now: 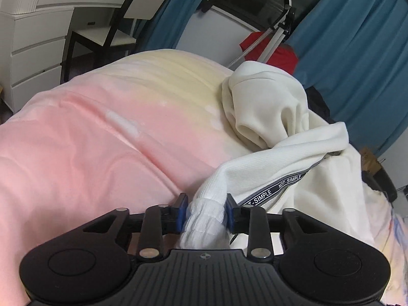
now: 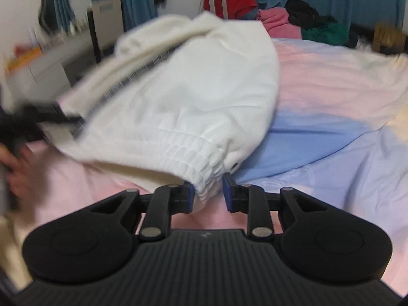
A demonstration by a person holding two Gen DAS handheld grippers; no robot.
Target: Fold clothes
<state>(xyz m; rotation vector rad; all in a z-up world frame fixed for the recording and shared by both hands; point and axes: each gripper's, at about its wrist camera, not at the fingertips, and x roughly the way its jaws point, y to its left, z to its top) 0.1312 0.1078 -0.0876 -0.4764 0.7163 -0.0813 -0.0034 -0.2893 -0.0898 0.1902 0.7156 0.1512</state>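
White sweatpants with a black "NOT-SIMPLE" side stripe lie bunched on the pink bedspread. My left gripper is shut on the ribbed elastic waistband. In the right wrist view the same pants hang lifted and blurred. My right gripper has the other waistband corner against its left pad; a gap shows before the right pad. The left gripper and hand show at the left edge.
A white dresser and a dark-framed chair stand beyond the bed. Blue curtains hang behind. A pile of red, pink, black and green clothes sits at the bed's far end. The bedspread turns blue at right.
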